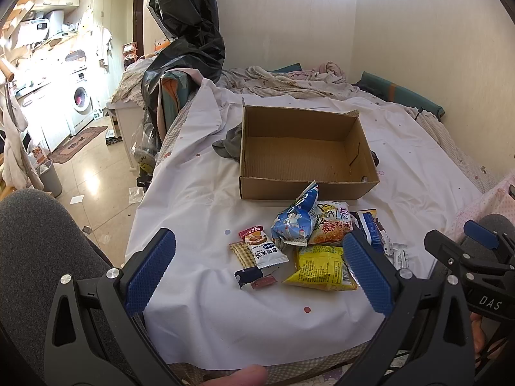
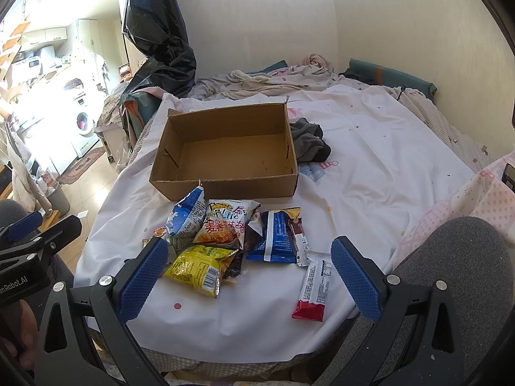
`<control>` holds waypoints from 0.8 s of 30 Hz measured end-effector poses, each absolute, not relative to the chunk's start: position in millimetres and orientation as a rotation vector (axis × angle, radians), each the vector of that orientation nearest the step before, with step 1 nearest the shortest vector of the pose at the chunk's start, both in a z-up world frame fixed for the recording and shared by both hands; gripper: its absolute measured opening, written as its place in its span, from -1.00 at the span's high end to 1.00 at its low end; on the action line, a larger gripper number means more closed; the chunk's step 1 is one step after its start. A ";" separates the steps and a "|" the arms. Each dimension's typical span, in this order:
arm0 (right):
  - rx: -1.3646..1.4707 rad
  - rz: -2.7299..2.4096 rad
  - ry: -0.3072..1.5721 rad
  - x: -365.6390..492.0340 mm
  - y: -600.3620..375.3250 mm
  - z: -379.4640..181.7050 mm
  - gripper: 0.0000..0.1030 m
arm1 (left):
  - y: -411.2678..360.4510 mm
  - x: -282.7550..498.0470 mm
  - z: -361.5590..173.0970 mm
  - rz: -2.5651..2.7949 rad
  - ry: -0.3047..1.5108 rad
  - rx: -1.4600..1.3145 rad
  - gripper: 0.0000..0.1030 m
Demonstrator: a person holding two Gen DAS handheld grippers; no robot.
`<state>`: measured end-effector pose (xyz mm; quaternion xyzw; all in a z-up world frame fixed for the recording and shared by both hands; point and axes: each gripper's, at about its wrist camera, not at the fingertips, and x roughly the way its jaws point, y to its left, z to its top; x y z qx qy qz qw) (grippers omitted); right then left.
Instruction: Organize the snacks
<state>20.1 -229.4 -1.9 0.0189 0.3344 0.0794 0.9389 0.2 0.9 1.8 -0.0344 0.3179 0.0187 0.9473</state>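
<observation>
An empty cardboard box (image 1: 302, 157) (image 2: 228, 157) stands open on the white sheet. In front of it lies a heap of snack packets: a blue puffed bag (image 1: 294, 220) (image 2: 186, 215), an orange-white bag (image 1: 333, 223) (image 2: 225, 225), a yellow bag (image 1: 320, 267) (image 2: 199, 268), a dark blue packet (image 2: 276, 238), a white and red bar (image 2: 315, 289) and a small white "FOOD" packet (image 1: 262, 246). My left gripper (image 1: 257, 273) is open and empty, low before the heap. My right gripper (image 2: 249, 281) is open and empty, just short of the yellow bag and the bar.
A grey cloth (image 2: 309, 143) (image 1: 230, 143) lies beside the box. Rumpled bedding (image 1: 289, 80) fills the far side. A black plastic bag (image 1: 190, 32) hangs at the left. The sheet's left edge drops to a tiled floor (image 1: 90, 173). My knees flank the near edge.
</observation>
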 end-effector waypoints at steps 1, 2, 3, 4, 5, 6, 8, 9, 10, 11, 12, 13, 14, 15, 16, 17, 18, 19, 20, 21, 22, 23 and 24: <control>0.039 0.162 0.683 20.1 -229.4 -1.7 -1.00 | 0.8 0.1 1.8 0.038 0.646 -0.070 -1.00; 0.039 0.162 0.683 20.3 -229.3 -1.4 -1.00 | 0.1 0.5 2.0 0.040 0.645 -0.071 -1.00; 0.039 0.161 0.684 20.4 -229.2 -1.0 -1.00 | 0.5 0.2 2.2 0.040 0.646 -0.072 -1.00; 0.039 0.162 0.683 20.1 -229.3 -1.6 -1.00 | 0.4 0.4 2.1 0.040 0.647 -0.073 -1.00; 0.038 0.162 0.682 20.2 -229.4 -1.9 -1.00 | 0.6 0.0 2.3 0.040 0.645 -0.071 -1.00; 0.037 0.163 0.682 20.4 -229.3 -0.4 -1.00 | 0.5 0.0 2.6 0.040 0.645 -0.072 -1.00; 0.039 0.162 0.682 20.7 -229.6 -1.7 -1.00 | 0.7 0.2 2.2 0.039 0.646 -0.071 -0.99; 0.039 0.162 0.683 21.1 -229.8 -0.8 -1.00 | 0.9 0.3 2.3 0.039 0.646 -0.071 -1.00; 0.040 0.162 0.683 21.0 -229.7 -1.3 -1.00 | 0.9 0.2 2.3 0.039 0.646 -0.072 -1.00; 0.040 0.162 0.684 21.2 -229.7 -0.7 -1.00 | 0.9 0.2 2.2 0.039 0.646 -0.072 -1.00; 0.039 0.162 0.683 21.0 -229.6 -1.5 -1.00 | 1.0 0.3 2.4 0.039 0.647 -0.072 -1.00; 0.039 0.162 0.683 21.2 -229.5 0.1 -1.00 | 0.9 0.1 2.2 0.040 0.646 -0.072 -1.00; 0.039 0.162 0.683 21.2 -229.7 -1.3 -1.00 | 1.0 0.2 2.3 0.039 0.646 -0.072 -1.00; 0.039 0.162 0.683 21.3 -229.7 -1.4 -1.00 | 1.0 0.2 2.2 0.039 0.646 -0.072 -1.00; 0.039 0.162 0.683 21.5 -229.7 -1.0 -1.00 | 1.0 0.2 2.2 0.039 0.646 -0.072 -1.00; 0.039 0.162 0.683 21.6 -229.8 -1.2 -1.00 | 1.0 0.3 2.3 0.040 0.646 -0.071 -1.00; 0.039 0.162 0.683 21.7 -229.8 -1.3 -1.00 | 1.1 0.3 2.2 0.038 0.646 -0.072 -1.00; 0.039 0.163 0.683 22.0 -229.8 0.2 -1.00 | 1.1 0.3 2.2 0.039 0.646 -0.072 -1.00; 0.039 0.162 0.683 21.9 -229.8 -1.1 -1.00 | 1.2 0.3 2.2 0.039 0.647 -0.072 -1.00; 0.039 0.162 0.684 22.0 -229.8 -1.2 -1.00 | 1.2 0.3 2.2 0.039 0.647 -0.073 -1.00; 0.039 0.162 0.684 22.1 -229.8 -0.7 -1.00 | 1.1 0.3 2.2 0.039 0.647 -0.073 -1.00; 0.039 0.162 0.683 22.1 -229.8 -1.0 -1.00 | 1.1 0.2 2.1 0.039 0.647 -0.073 -1.00; 0.039 0.162 0.683 22.1 -229.9 -0.9 -1.00 | 1.0 0.3 2.1 0.039 0.647 -0.073 -1.00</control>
